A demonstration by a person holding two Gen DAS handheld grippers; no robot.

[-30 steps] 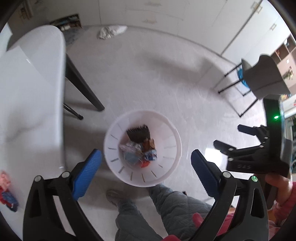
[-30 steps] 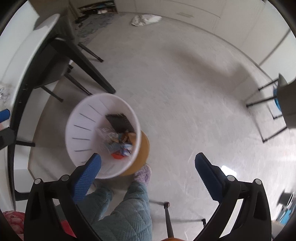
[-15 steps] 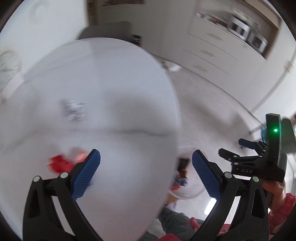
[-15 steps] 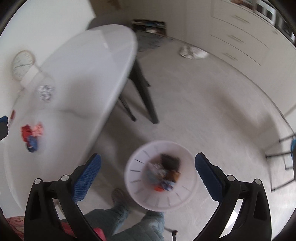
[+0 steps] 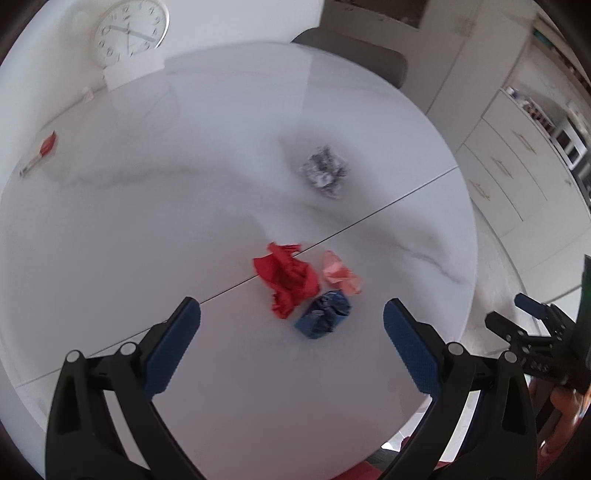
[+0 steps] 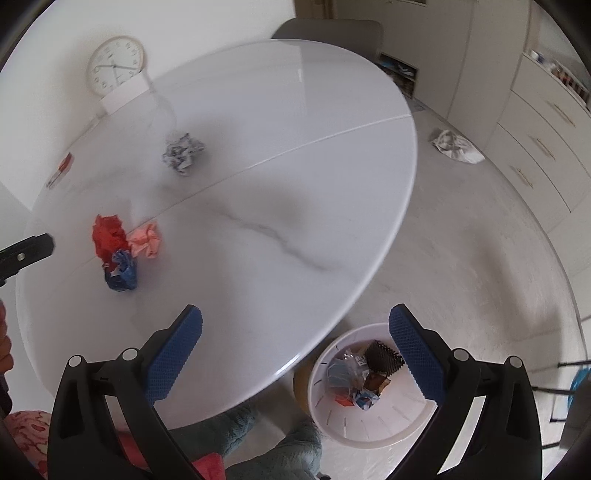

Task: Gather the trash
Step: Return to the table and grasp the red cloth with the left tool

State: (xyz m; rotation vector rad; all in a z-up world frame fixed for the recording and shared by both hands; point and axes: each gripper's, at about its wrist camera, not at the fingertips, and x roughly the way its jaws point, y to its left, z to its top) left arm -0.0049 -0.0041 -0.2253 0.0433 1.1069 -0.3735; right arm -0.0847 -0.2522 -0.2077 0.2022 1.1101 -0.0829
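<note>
On the white marbled worktop point(image 5: 147, 229), near its middle seam, we see three crumpled wrappers bunched together: a red wrapper point(image 5: 286, 277), a pink wrapper point(image 5: 340, 273) touching its right side, and a blue wrapper point(image 5: 324, 314) just in front of both. Farther back from this cluster, beyond the seam, lies a crumpled silver-grey wrapper point(image 5: 325, 171), well apart from the other three. Far to the left of the cluster, near the worktop's rim, rests a small red-and-white packet point(image 5: 46, 146).

We hold the left hand-held gripper point(image 5: 291, 347) above the worktop, its blue-padded fingers point(image 5: 173, 350) spread wide and grasping nothing; the cluster sits just ahead of the gap between them. We hold the right hand-held gripper point(image 6: 295, 354) to the right of the cluster, over the worktop's near edge, its jaws likewise released and empty. In the left wrist view it shows at the right border point(image 5: 532, 332).

Below the worktop's near edge, to the right of the cluster, a white bin point(image 6: 369, 432) stands on the floor point(image 6: 461, 240), already holding mixed wrappers and a dark ridged piece. Our legs in quilted grey-green trousers point(image 6: 266, 443) appear beside the bin.

Behind the worktop, a round wall clock point(image 5: 129, 31) leans at the wall, and a grey chair back point(image 5: 354, 51) rises past the far rim. A crumpled white cloth or bag point(image 6: 456, 147) lies on the floor near pale cabinets point(image 6: 535, 147).
</note>
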